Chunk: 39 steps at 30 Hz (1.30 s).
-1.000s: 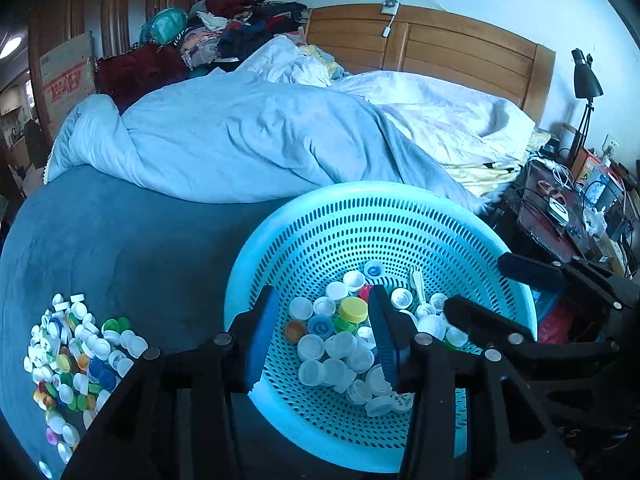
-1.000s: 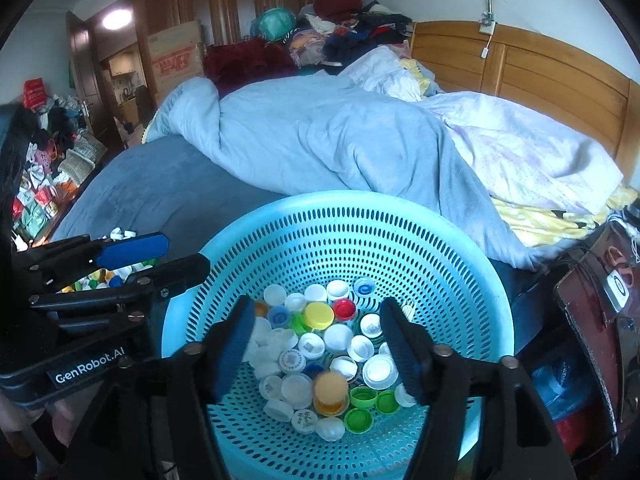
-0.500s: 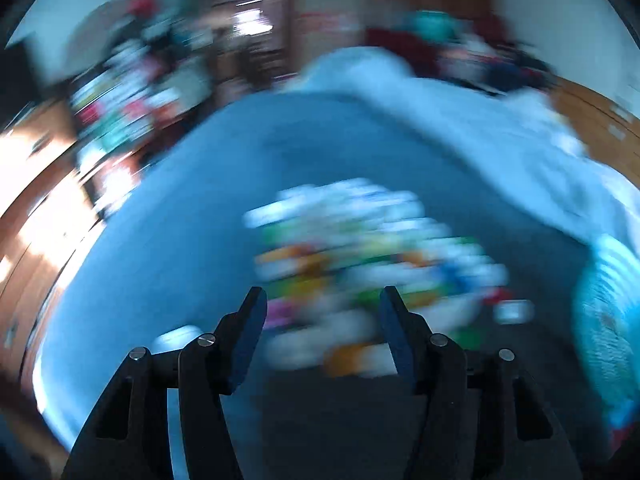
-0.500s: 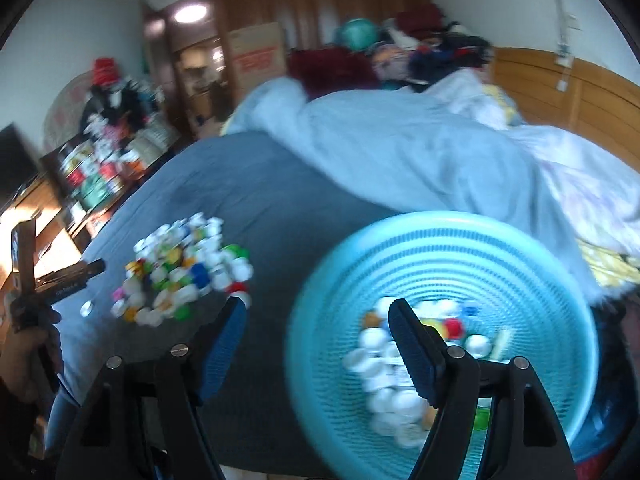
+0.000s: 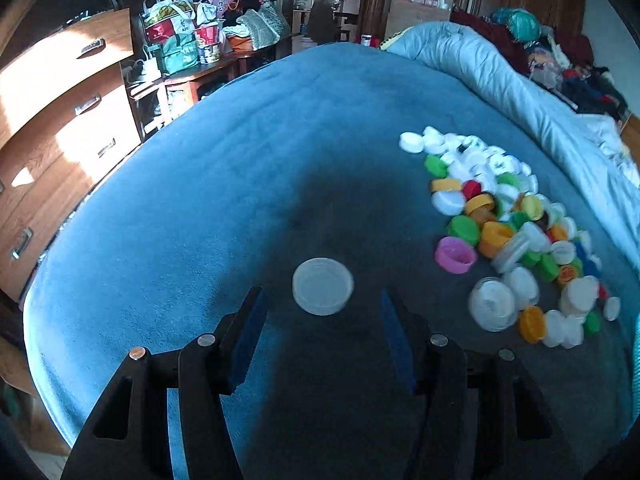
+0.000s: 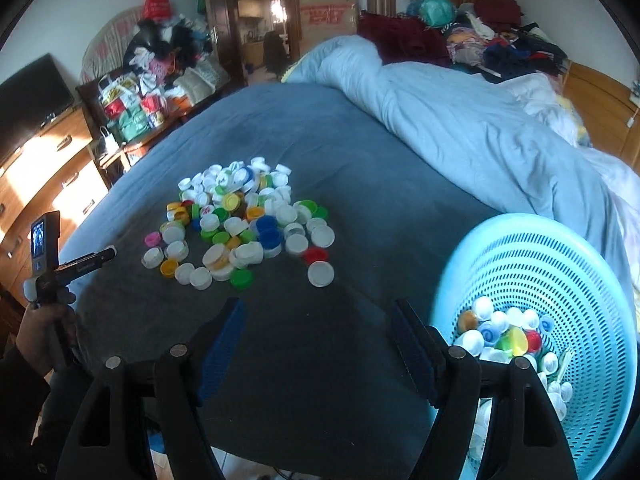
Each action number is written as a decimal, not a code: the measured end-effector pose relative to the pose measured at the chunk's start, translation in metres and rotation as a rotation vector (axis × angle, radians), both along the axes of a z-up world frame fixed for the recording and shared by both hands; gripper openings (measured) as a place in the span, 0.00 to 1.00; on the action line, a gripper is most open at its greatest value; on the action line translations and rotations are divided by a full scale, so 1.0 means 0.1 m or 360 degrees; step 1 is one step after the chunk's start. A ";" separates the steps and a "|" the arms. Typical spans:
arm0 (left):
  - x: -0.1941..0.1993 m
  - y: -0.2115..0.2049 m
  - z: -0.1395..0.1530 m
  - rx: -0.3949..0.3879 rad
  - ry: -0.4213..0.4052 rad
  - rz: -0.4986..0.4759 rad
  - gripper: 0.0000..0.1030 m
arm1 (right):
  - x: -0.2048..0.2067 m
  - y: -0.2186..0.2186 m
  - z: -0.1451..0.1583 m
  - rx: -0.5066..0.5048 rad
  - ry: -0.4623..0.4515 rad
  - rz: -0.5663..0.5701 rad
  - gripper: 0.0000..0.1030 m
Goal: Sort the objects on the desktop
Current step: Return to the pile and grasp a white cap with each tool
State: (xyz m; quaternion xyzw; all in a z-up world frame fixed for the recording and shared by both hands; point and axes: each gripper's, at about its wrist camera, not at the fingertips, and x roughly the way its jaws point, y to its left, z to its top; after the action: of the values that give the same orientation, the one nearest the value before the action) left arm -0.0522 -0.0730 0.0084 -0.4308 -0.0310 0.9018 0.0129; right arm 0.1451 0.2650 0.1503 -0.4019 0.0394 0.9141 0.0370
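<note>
Here the largest surface is the blue blanket (image 6: 360, 152) covering the bed, with a light blue duvet (image 6: 460, 120) bunched along its far right side. A wooden chest of drawers (image 5: 60, 120) stands at the left, beyond the edge of the bed.

At the near right, in the right wrist view, a light blue perforated basket (image 6: 560, 264) rests on the blanket, tilted, with an assortment of bottle caps (image 6: 504, 332) collected in its lower part.

A loose pile of bottle caps (image 6: 240, 224) lies on the blanket to the left of the basket and apart from it. Most are white, mixed with green, yellow, orange, blue, red and one pink. In the left wrist view the same pile sits at the right, with the pink cap (image 5: 456, 255) on its near left edge.

The right gripper (image 6: 316, 344) hangs over bare blanket between the pile and the basket. Its jaws have just been opening; they stand wide apart with nothing between them.

The left gripper (image 5: 320, 320) is seen at the left edge of the right wrist view, carried by the left hand (image 6: 40, 332). Its jaws have just been opening and are now apart. A single translucent white cap (image 5: 323, 286) lies just ahead of the fingertips, centred on the gap, clear of both pads and separate from the pile.
</note>
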 end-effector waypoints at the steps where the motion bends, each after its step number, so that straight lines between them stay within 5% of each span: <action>1: -0.01 -0.02 -0.03 0.0007 -0.0004 0.0024 0.50 | -0.02 0.00 -0.02 -0.0002 -0.0010 0.0002 0.77; 9: -0.13 -0.11 -0.12 0.0039 -0.0008 0.0053 0.55 | -0.23 -0.11 -0.16 -0.0044 -0.0055 0.0062 0.77; 14: -0.16 -0.11 -0.11 0.0069 -0.0015 0.0015 0.64 | -0.38 -0.40 -0.35 -0.0270 -0.0042 0.0356 0.77; 22: -0.20 0.00 -0.15 -0.0004 -0.0026 -0.0048 0.77 | -0.37 -0.75 -0.52 -0.0223 -0.0069 0.0429 0.82; 25: -0.16 -0.05 -0.13 0.0019 -0.0002 -0.0021 0.63 | -0.42 -0.61 -0.53 -0.0248 -0.0079 0.0348 0.82; 30: -0.10 -0.16 -0.09 0.0049 0.0024 0.0033 0.26 | -0.49 -0.42 -0.42 -0.0229 0.0027 0.0226 0.82; 36: -0.04 -0.14 0.05 0.0083 0.0073 -0.0024 0.25 | -0.80 -0.13 -0.63 -0.0157 0.0021 0.0048 0.67; 39: -0.03 -0.04 0.14 0.0085 0.0099 -0.0081 0.25 | -1.00 0.00 -0.90 -0.0147 -0.0068 -0.0028 0.67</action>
State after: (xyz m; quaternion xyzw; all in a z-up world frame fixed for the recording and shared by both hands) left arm -0.0551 -0.0768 0.0225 -0.4027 -0.0437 0.9130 0.0482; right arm 0.0448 0.2649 0.0608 -0.4223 0.0842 0.9021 0.0274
